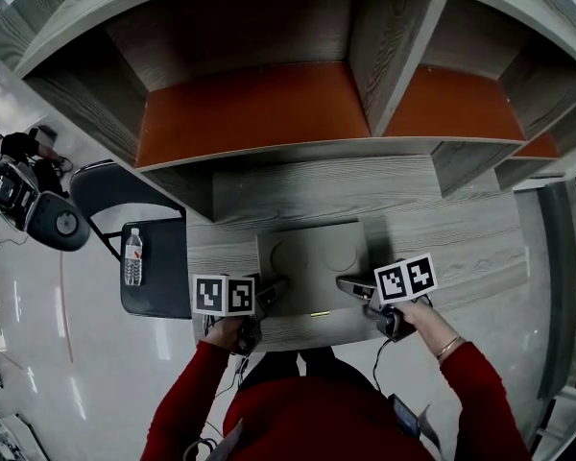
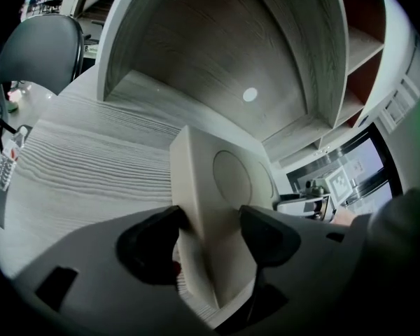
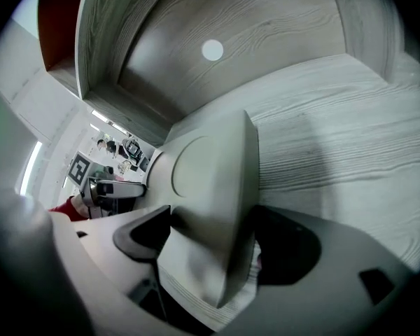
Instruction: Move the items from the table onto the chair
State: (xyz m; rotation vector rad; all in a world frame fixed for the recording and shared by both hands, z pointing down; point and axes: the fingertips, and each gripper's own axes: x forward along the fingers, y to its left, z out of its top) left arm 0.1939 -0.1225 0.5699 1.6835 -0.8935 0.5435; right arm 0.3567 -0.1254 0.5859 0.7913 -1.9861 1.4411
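A flat beige box (image 1: 312,257) with a round mark on its top lies on the grey wooden table (image 1: 451,248). My left gripper (image 1: 274,287) is at the box's left edge and my right gripper (image 1: 351,284) at its right edge. In the left gripper view the box (image 2: 227,187) stands between the open jaws of the left gripper (image 2: 210,224), with the pads close to its faces. In the right gripper view the right gripper (image 3: 211,227) straddles the box (image 3: 210,180) with its jaws wide open. A water bottle (image 1: 132,255) lies on the dark chair (image 1: 163,281) left of the table.
A tall shelf unit with orange boards (image 1: 259,113) rises over the back of the table. The chair's backrest (image 2: 42,47) shows beyond the table's left edge. A person and some equipment (image 1: 24,190) are on the glossy floor at the far left.
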